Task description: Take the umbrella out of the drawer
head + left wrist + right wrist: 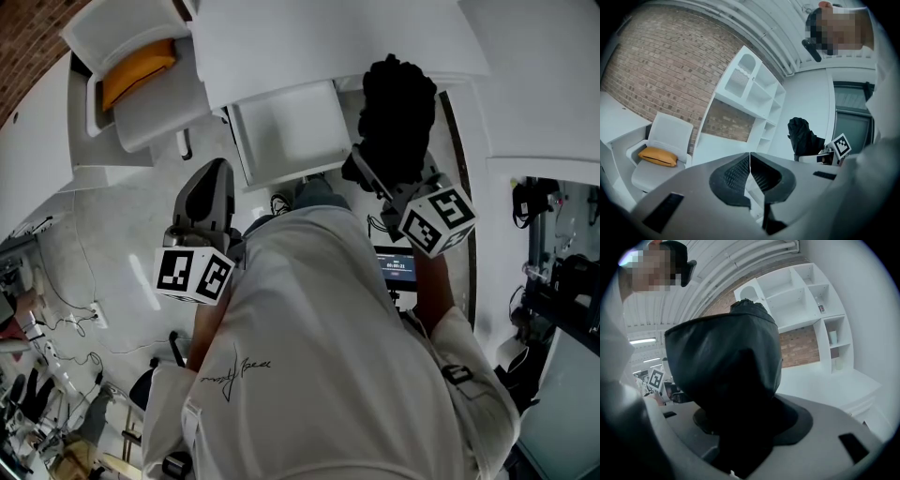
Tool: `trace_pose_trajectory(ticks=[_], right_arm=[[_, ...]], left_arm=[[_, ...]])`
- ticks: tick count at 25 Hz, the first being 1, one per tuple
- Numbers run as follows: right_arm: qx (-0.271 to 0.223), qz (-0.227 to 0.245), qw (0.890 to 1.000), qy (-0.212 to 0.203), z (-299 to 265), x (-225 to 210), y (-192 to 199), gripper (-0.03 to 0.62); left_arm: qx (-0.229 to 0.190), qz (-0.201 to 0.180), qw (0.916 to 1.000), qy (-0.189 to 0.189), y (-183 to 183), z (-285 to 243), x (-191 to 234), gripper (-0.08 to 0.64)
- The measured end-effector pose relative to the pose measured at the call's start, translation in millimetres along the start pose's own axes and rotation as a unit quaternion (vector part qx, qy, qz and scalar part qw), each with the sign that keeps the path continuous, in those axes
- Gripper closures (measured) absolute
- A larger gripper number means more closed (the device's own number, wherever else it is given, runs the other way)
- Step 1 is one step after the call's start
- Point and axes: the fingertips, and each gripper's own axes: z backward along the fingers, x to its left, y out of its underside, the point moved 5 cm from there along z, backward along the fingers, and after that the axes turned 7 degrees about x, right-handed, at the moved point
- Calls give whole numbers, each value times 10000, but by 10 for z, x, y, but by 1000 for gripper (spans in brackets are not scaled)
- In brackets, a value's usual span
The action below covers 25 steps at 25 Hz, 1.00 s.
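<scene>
The right gripper is clamped on the umbrella, a black folded umbrella in a wrinkled black sleeve. In the right gripper view the umbrella fills the space between the two jaws and stands up out of them, blocking most of the centre of the view. In the head view the umbrella sits outside the drawer, to its right and in front of the white furniture. The drawer is white and pulled open, and its inner floor is visible. The marker cube of the right gripper shows just below the umbrella, next to the person's white shirt. The left gripper is fully closed: in the left gripper view its two ribbed jaw pads meet along a single vertical line with nothing between them. In the head view it is at the person's left side, below and to the left of the drawer, well apart from the umbrella. A white chair carrying an orange cushion stands at the upper left of the head view. A white shelving unit stands against a brick wall in the left gripper view.
</scene>
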Motion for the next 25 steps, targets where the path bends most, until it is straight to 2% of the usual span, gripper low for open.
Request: trace_pose_trajectory(ticks=[5, 8, 13, 17, 21, 25], right_arm=[[-46, -64, 9999, 85, 67, -38, 21, 347], [-130, 4, 9999, -3, 116, -1, 28, 346], [-323, -61, 9993, -154, 119, 40, 15, 345], [-278, 3, 9995, -127, 113, 49, 10, 346], [-369, 16, 9990, -241, 134, 67, -38, 345], [-486, 20, 9982, -348, 108, 96, -69, 346]], left_arm=[[86, -2, 9999, 87, 34, -31, -24, 543], [135, -12, 9999, 79, 62, -3, -27, 542], [191, -502, 9985, -43, 63, -16, -53, 542], [206, -339, 9991, 113, 83, -40, -55, 541], [270, 32, 9992, 291, 95, -67, -58, 543], [275, 116, 9990, 325, 97, -105, -42, 543]])
